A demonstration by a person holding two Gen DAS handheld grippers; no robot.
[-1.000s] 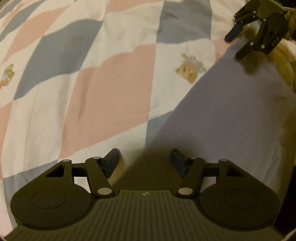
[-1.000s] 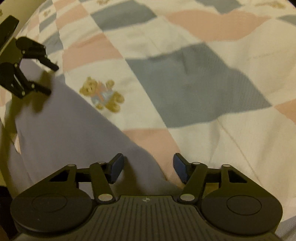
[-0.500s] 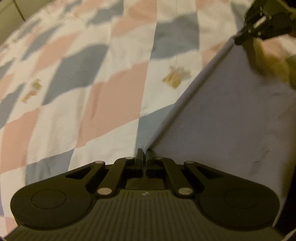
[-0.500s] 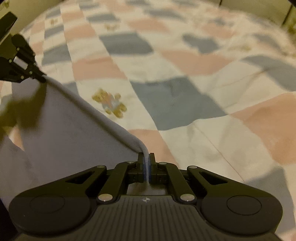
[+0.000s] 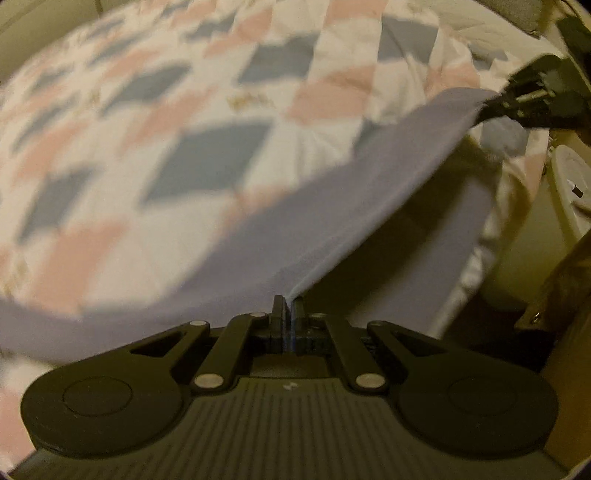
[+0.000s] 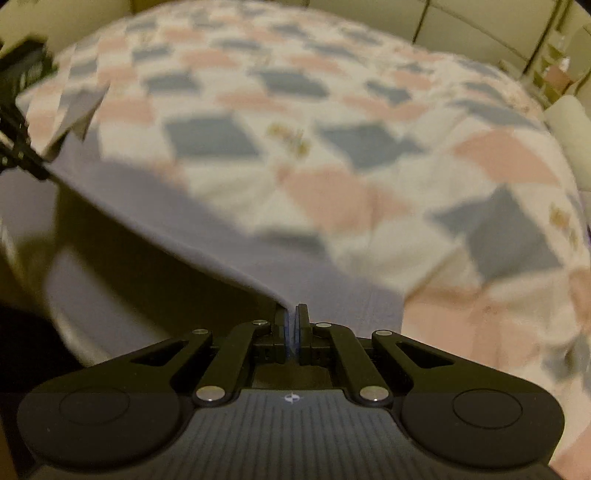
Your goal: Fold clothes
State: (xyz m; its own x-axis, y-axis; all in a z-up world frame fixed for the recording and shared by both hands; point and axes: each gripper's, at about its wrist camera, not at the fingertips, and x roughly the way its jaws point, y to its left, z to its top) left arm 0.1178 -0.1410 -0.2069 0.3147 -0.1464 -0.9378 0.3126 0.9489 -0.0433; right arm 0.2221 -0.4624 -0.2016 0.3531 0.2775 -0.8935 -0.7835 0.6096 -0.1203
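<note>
A lavender garment [image 5: 332, 206] is lifted off the bed and stretched in the air between both grippers. My left gripper [image 5: 288, 301] is shut on one end of its raised edge. The right gripper [image 5: 517, 101] shows at the upper right of the left wrist view, holding the other end. In the right wrist view the right gripper [image 6: 291, 310] is shut on the lavender garment [image 6: 207, 214]. There the left gripper [image 6: 22, 147] appears at the far left edge, clamping the cloth. Part of the garment hangs in shadow below the taut edge. Both views are motion-blurred.
The bed wears a quilt [image 5: 166, 147] checked in pink, grey-blue and white with small bear prints; it fills the background [image 6: 369, 147]. A pale round object [image 5: 569, 184] stands off the bed's right edge. Cupboard fronts [image 6: 480, 22] line the far wall.
Both grippers went from open over the flat garment to shut on its edge. They have since lifted it high, so the cloth now hangs stretched between them above the quilt.
</note>
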